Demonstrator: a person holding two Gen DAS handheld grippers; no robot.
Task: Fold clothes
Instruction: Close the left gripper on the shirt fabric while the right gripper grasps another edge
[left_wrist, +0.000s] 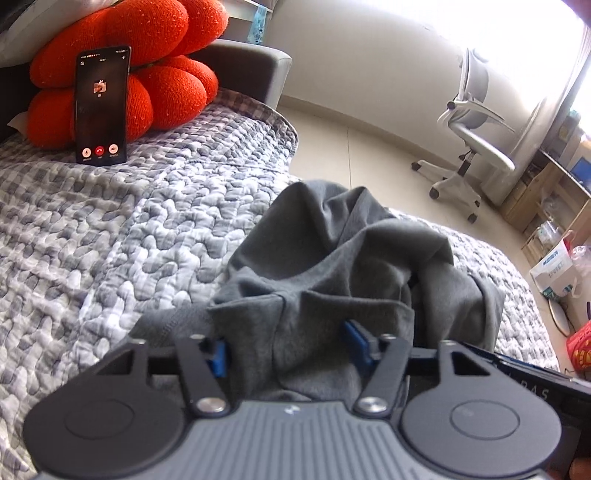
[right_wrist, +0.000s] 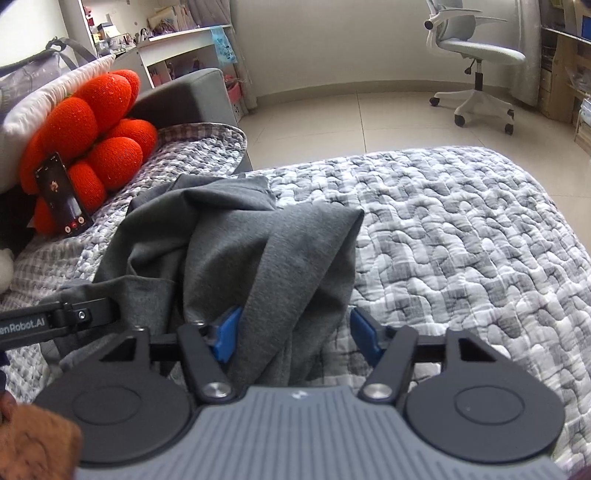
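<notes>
While crumpled on the quilted bed (right_wrist: 461, 229), the grey garment (right_wrist: 236, 243) is bunched between both spread grippers, its length running away from them toward the orange cushion (right_wrist: 107, 147). Cloth is straddled, not pinched, by left gripper (left_wrist: 286, 347) and right gripper (right_wrist: 295, 332). "enRobot.AI" is read on the left gripper's body.

Garment (right_wrist: 236, 236) on bed (right_wrist: 461, 229), phone (right_wrist: 61, 195) against cushion (right_wrist: 99, 122).
</notes>
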